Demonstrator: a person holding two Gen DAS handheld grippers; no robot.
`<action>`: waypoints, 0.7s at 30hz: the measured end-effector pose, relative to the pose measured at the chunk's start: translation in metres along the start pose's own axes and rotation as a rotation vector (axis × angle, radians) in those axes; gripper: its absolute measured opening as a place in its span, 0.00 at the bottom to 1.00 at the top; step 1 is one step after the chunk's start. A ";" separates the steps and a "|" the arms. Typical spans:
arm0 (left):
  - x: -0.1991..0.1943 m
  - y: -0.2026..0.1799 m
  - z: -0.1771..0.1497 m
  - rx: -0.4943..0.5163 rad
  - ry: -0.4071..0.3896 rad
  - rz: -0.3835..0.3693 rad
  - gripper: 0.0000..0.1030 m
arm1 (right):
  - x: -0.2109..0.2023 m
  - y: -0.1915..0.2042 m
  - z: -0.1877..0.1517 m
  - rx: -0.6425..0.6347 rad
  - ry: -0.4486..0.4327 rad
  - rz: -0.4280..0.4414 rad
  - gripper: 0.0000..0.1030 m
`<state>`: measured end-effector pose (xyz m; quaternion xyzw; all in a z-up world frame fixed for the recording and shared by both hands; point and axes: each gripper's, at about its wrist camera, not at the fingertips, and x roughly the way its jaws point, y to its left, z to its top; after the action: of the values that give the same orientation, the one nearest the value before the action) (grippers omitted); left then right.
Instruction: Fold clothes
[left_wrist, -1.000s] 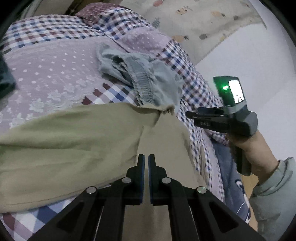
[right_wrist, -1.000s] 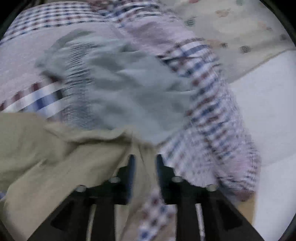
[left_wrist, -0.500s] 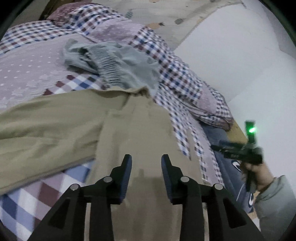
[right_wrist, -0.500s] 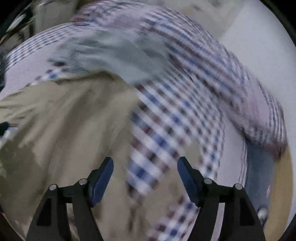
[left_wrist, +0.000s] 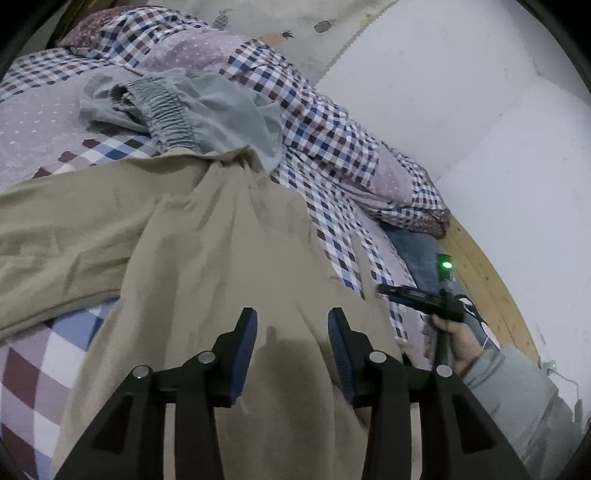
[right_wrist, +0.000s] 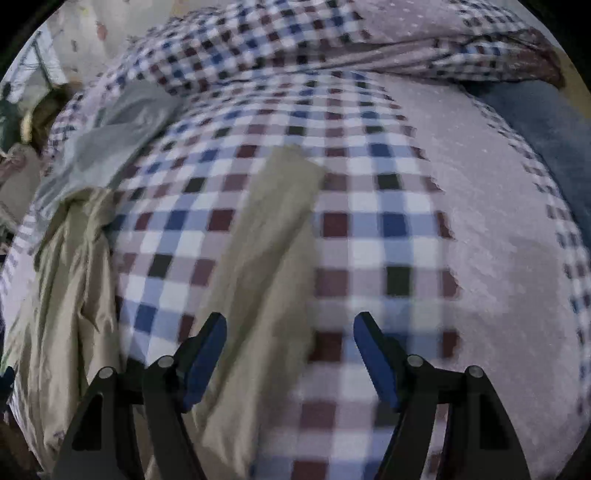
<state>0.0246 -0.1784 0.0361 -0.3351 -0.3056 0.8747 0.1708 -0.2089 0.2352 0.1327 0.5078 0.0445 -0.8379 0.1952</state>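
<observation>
Beige trousers (left_wrist: 192, 258) lie spread on the checked bedspread (left_wrist: 332, 236). My left gripper (left_wrist: 291, 325) hovers over them with its jaws opening; the cloth lies below the blue pads (left_wrist: 247, 332), which do not press on it. A hand holds my right gripper (left_wrist: 382, 290) low at the right of the left wrist view. In its own view the right gripper (right_wrist: 290, 328) stands wide open above a beige trouser leg (right_wrist: 273, 236) and grips nothing. A grey garment (left_wrist: 207, 107) with an elastic waistband lies crumpled behind the trousers.
A rolled checked quilt (left_wrist: 388, 177) runs along the white wall (left_wrist: 461, 92). Blue denim cloth (left_wrist: 417, 251) and the wooden bed edge (left_wrist: 487, 280) lie at the right. In the right wrist view the grey garment (right_wrist: 107, 144) sits at the far left.
My left jaws went from shut to apart, over the beige cloth. The right gripper swung away to the lower right along the trouser leg, rolled over, and its jaws widened.
</observation>
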 end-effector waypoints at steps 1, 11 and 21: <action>0.001 -0.003 -0.001 0.015 -0.002 -0.006 0.41 | 0.007 0.002 0.001 -0.012 0.003 0.002 0.72; 0.011 -0.005 -0.003 0.096 -0.005 0.098 0.41 | -0.024 -0.016 -0.010 -0.055 -0.152 -0.056 0.03; 0.005 0.008 -0.002 0.058 -0.019 0.145 0.41 | -0.239 -0.196 -0.129 0.395 -0.425 -0.387 0.03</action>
<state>0.0216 -0.1812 0.0271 -0.3427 -0.2567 0.8965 0.1139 -0.0771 0.5181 0.2544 0.3323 -0.0647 -0.9387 -0.0647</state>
